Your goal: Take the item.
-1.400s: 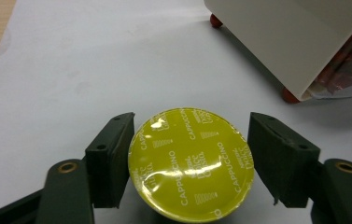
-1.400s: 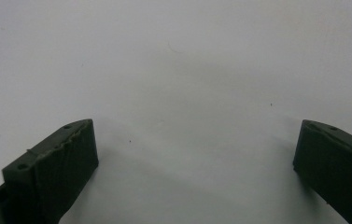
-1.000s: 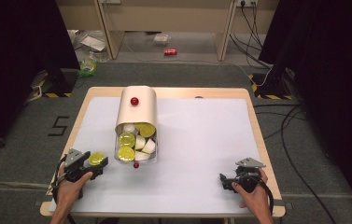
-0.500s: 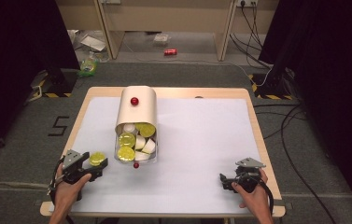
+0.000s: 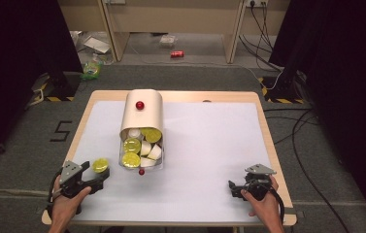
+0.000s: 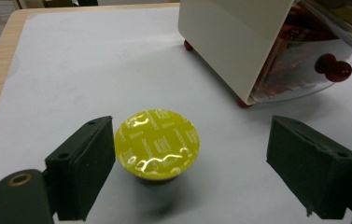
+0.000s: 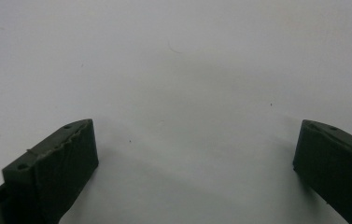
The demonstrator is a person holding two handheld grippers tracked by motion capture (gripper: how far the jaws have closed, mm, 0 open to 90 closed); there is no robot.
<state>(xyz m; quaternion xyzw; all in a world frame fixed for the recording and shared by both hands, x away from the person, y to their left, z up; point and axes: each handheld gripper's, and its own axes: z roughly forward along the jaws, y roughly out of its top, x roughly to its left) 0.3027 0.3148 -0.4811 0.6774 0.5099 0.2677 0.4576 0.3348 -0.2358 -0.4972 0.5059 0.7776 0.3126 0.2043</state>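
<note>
We have the left tongs [image 5: 98,177] spread wide around a yellow-lidded coffee capsule [image 6: 157,144] standing on the white table [image 5: 209,145] at its near left, just left of the capsule dispenser [image 5: 141,128]; one pad sits just beside it, the other well apart, which suits either a grasp or a release. Its foil lid is shiny, crinkled and printed, over a dark cup. Our right tongs [image 5: 234,187] rest wide and empty at the near right, out of the way.

A wooden table [image 5: 268,145] is standing on grey carpet [image 5: 190,77] — black curtains [image 5: 20,43] are hanging at both sides of it, cables [image 5: 307,141] are trailing right, and a red can [image 5: 176,54] is lying beyond.
</note>
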